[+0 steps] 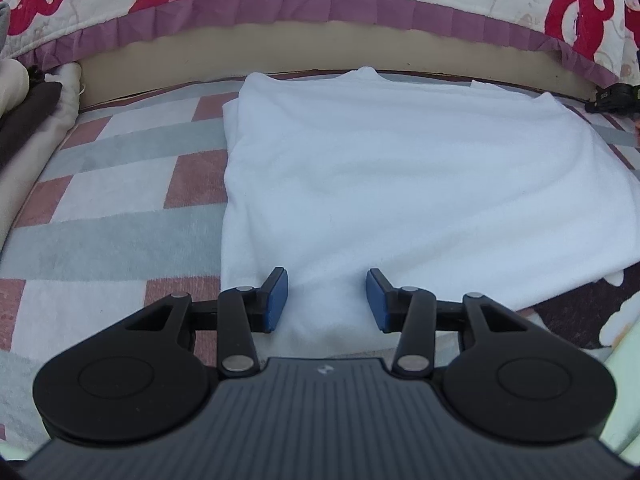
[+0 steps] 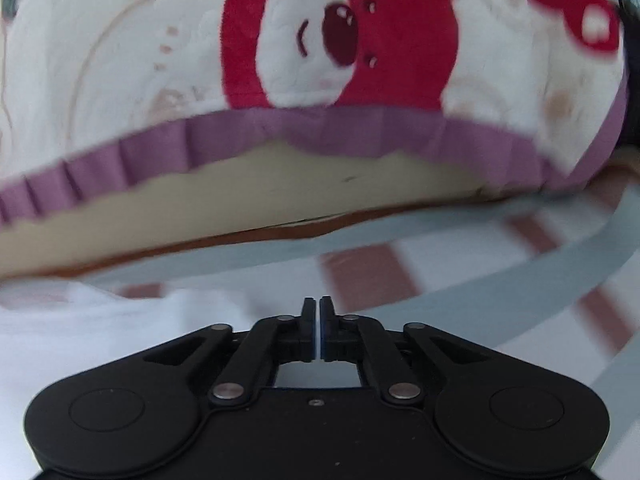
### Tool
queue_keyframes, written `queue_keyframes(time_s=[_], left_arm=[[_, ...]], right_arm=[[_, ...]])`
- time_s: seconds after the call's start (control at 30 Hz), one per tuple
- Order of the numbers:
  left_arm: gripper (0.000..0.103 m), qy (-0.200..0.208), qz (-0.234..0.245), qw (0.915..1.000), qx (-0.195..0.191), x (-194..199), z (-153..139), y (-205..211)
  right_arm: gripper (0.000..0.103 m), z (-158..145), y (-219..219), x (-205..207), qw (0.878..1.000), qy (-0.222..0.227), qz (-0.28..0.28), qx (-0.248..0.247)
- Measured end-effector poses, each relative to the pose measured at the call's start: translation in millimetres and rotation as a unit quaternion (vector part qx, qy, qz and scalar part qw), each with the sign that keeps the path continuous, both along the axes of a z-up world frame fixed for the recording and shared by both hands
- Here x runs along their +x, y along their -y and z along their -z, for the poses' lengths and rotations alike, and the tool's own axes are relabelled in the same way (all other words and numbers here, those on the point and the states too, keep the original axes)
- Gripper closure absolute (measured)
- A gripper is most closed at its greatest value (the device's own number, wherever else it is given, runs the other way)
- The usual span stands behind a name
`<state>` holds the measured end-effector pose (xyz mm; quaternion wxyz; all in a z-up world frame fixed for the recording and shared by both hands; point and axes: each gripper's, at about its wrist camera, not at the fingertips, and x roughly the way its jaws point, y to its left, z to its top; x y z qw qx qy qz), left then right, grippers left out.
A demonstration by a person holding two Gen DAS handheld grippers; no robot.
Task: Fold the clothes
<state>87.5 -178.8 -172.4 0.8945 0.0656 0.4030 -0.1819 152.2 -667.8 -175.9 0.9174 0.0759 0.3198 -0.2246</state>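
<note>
Left hand-held gripper [image 1: 327,294] nearest, jaws spread wide, blue pads [image 1: 278,295] clear of each other, nothing between them but the near edge of the white garment [image 1: 400,184] they hang over; contact with the cloth cannot be told. The white garment lies folded into a rough rectangle, flat on the checked blanket [image 1: 120,184] of pink, grey and white squares; its near hem at the left gripper, its far edge almost at the beige edge [image 1: 280,60] behind it. Right hand-held gripper [image 2: 319,326] pressed shut, only a thin slit between the fingers; whether any cloth is pinched cannot be told; it sits above a white corner of the garment [image 2: 100,332]. Beyond the garment, a bear-print quilt [image 2: 160,60] with purple ruffle [image 1: 240,8] overhangs the beige edge; the right view is blurred.
</note>
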Motion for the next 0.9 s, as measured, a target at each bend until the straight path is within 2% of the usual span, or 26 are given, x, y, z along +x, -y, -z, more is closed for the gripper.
queue_keyframes(time_s=[0.07, 0.13, 0.2, 0.23, 0.27, 0.37, 0.57, 0.6, 0.63, 0.67, 0.7, 0.73, 0.77, 0.9], left_arm=[[0.06, -0.005, 0.0, 1.0, -0.002, 2.6, -2.3, 0.2], [0.06, -0.001, -0.005, 0.9997, -0.025, 8.2, -9.2, -4.1], [0.059, 0.026, -0.003, 0.9991, -0.035, 19.4, -19.8, -3.9], [0.057, 0.041, 0.0, 0.9985, -0.035, 26.5, -25.2, -3.0], [0.055, 0.055, 0.003, 0.9979, -0.034, 35.0, -29.8, -1.9], [0.052, 0.085, 0.016, 0.9962, -0.016, 72.6, -35.6, 3.4], [0.05, 0.093, 0.043, 0.9942, 0.033, 155.1, -22.7, 15.3], [0.049, 0.092, 0.049, 0.9938, 0.038, 166.6, -19.5, 17.5], [0.049, 0.091, 0.057, 0.9932, 0.043, 177.1, -15.9, 19.8], [0.053, 0.087, 0.066, 0.9929, 0.048, 184.4, -11.2, 22.3], [0.099, 0.078, 0.065, 0.9932, 0.057, 190.2, -7.2, 24.5], [0.103, 0.068, 0.065, 0.9934, 0.065, 196.0, -3.1, 26.8], [0.103, 0.064, 0.063, 0.9936, 0.069, 199.8, -1.1, 27.5], [0.103, 0.09, 0.038, 0.995, 0.023, 195.1, -12.8, 14.1]], right_arm=[[0.094, -6.4, -3.6, -3.8, 1.0, 0.003, -0.025, 0.003], [0.093, -13.2, -12.9, -4.1, 0.998, 0.012, -0.061, 0.015], [0.082, -16.4, -23.6, 3.4, 0.994, 0.007, -0.105, 0.035], [0.067, -17.1, -29.0, 9.1, 0.991, 0.0, -0.127, 0.043], [0.061, -17.9, -34.1, 14.1, 0.989, -0.005, -0.141, 0.041], [0.06, -12.1, -44.2, 32.4, 0.987, -0.026, -0.153, 0.039], [0.06, 15.1, -48.9, 55.7, 0.987, -0.069, -0.138, 0.035], [0.063, 17.5, -49.2, 54.6, 0.987, -0.061, -0.142, 0.033], [0.071, 18.7, -49.6, 51.7, 0.988, -0.054, -0.143, 0.026], [0.085, 19.7, -49.7, 48.9, 0.988, -0.048, -0.145, 0.02], [0.09, 19.6, -47.5, 46.8, 0.988, -0.039, -0.146, 0.019], [0.097, 19.4, -45.3, 44.6, 0.989, -0.03, -0.147, 0.017], [0.097, 18.2, -43.4, 42.0, 0.989, -0.024, -0.147, 0.016], [0.098, 10.6, -38.9, 35.6, 0.99, 0.001, -0.139, 0.022]])
